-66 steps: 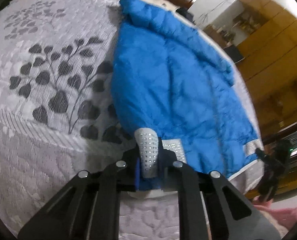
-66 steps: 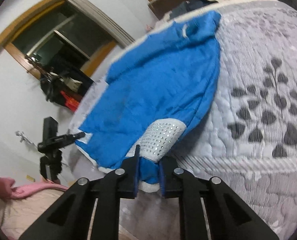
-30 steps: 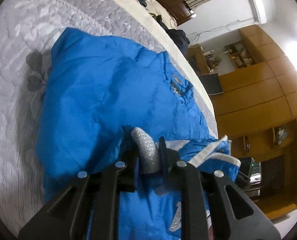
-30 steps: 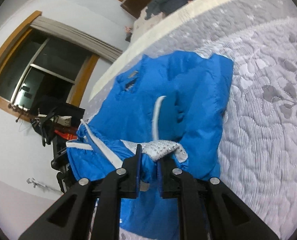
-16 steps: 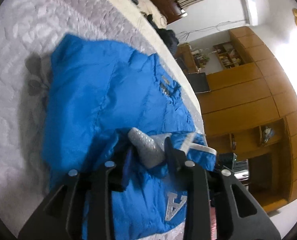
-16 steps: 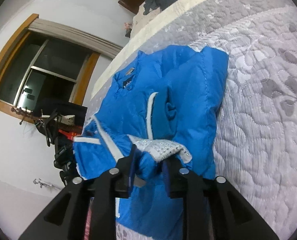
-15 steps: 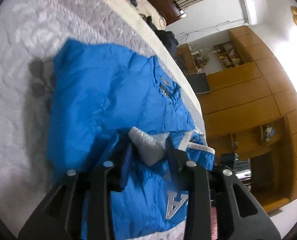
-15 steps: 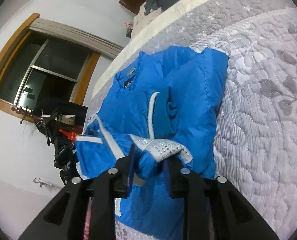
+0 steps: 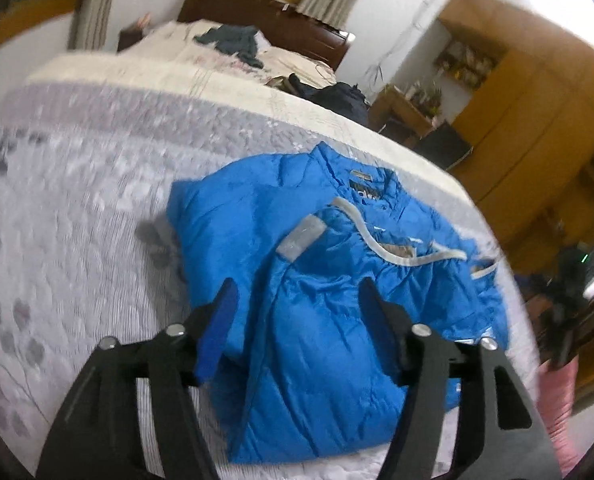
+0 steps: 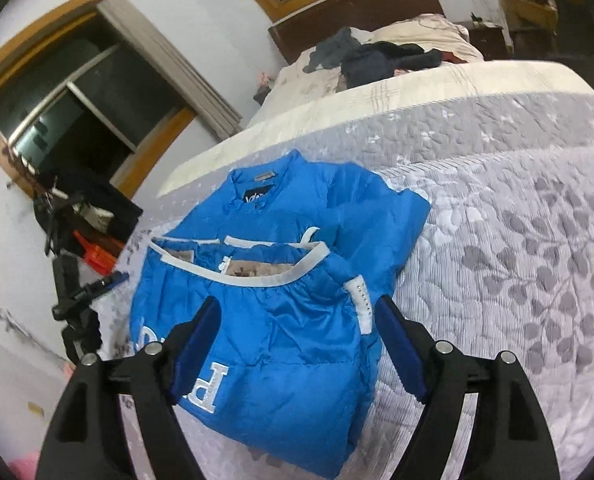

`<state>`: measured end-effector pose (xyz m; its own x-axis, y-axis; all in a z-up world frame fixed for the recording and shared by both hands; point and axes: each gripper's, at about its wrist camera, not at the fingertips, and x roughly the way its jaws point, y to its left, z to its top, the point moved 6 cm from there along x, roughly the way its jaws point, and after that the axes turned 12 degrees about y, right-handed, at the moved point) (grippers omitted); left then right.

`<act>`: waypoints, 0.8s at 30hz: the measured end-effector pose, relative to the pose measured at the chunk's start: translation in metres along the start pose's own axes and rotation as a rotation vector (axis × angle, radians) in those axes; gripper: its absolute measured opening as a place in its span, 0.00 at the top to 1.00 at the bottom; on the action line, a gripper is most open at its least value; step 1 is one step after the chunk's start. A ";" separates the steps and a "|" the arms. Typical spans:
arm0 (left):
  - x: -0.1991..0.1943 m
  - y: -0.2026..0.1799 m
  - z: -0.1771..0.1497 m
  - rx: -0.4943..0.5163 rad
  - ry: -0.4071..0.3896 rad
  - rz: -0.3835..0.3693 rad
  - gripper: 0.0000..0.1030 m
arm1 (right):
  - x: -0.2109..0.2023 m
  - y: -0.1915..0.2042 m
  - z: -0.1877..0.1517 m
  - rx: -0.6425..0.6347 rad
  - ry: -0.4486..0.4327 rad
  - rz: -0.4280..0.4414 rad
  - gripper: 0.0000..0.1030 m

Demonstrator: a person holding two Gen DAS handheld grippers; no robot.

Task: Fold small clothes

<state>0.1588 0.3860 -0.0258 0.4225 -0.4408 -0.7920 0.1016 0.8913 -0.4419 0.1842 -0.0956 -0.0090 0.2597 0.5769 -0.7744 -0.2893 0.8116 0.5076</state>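
Jaws wide apart now on both the left gripper [image 9: 297,304] and right gripper [image 10: 297,322], hem let go, and the blue puffer jacket [image 9: 337,280] lies doubled over on the bed's grey quilt [image 10: 517,240]: bottom fold looks landed.

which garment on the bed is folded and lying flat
The blue jacket on the grey quilt, just ahead of both open tongs. The dark clothes by the headboard are heaped.

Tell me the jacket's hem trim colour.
White trim on the blue jacket; clearest in the right wrist view.
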 end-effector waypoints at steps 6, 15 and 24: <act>0.035 -0.024 0.018 0.194 0.037 0.169 0.26 | 0.026 -0.002 0.011 -0.064 0.051 -0.079 0.22; 0.085 -0.033 0.032 0.278 0.100 0.207 0.29 | 0.071 -0.004 0.019 -0.160 0.112 -0.175 0.48; 0.073 -0.043 0.031 0.270 0.012 0.217 0.86 | 0.040 0.007 0.007 -0.204 -0.004 -0.168 0.85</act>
<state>0.2138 0.3188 -0.0517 0.4501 -0.2373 -0.8609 0.2458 0.9597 -0.1360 0.1990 -0.0657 -0.0339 0.3229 0.4364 -0.8398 -0.4216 0.8608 0.2851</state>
